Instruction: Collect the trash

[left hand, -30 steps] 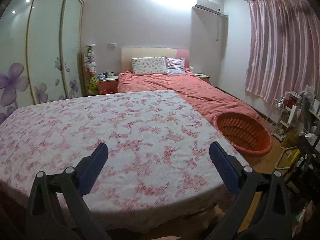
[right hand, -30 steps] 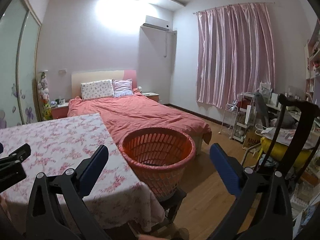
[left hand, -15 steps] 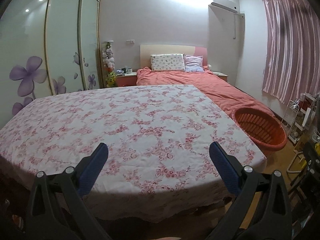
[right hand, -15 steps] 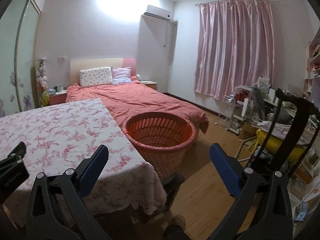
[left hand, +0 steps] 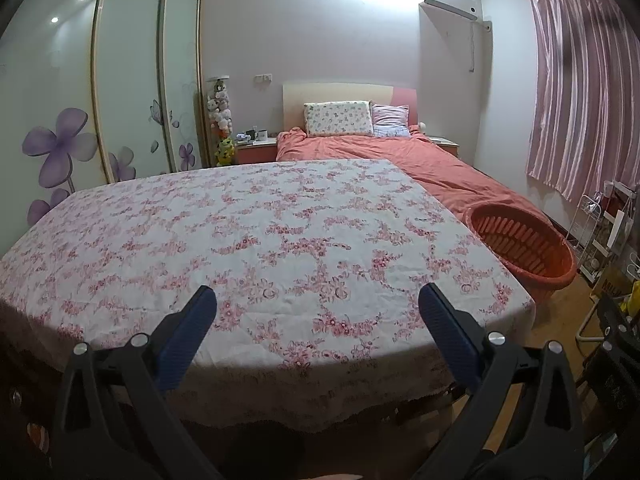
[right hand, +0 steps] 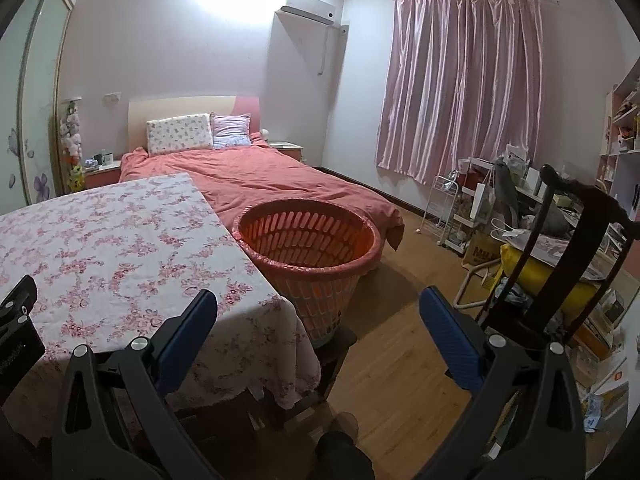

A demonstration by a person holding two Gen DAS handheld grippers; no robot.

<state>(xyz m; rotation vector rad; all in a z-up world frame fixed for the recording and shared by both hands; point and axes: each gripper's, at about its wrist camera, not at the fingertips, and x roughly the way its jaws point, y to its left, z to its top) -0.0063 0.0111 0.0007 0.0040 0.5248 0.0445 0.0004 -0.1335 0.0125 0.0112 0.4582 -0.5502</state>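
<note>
Left claw (left hand: 316, 308): spread wide, blue pads (left hand: 188, 332) far apart, nothing between them, held above the near edge of the bench (left hand: 280, 240). Bench draped in a white cloth with a pink flower print, its top bare in both views. Right claw (right hand: 318, 312): spread just as wide, empty, hanging off the bench's right-hand corner over the wooden floor (right hand: 400, 360), aimed toward the basket (right hand: 308, 240).

Basket: orange, slatted, round, upright, mouth open to the ceiling, no contents visible inside from either view. Just beside the right edge of the bench, standing on a dark low stand (right hand: 340, 340) rather than on the floor, and close against the foot of the bed (right hand: 280, 176). In the left wrist view, the same basket (left hand: 524, 248) past the bench's right edge, well apart from the left claw. No loose scraps or wrappers to be made out on the cloth.

Behind: bed under a coral cover with two pillows (right hand: 180, 134) at the headboard; pink curtain (right hand: 460, 88) on the right wall; air conditioner (right hand: 312, 8) high up; sliding wardrobe doors (left hand: 132, 80) with purple flowers on the left. Far right of the right wrist view: dark chair back (right hand: 580, 208), a yellow bundle (right hand: 540, 268) and a cluttered white rack (right hand: 452, 208). At the lower left edge of that view, part of the other black tool body (right hand: 16, 320).
</note>
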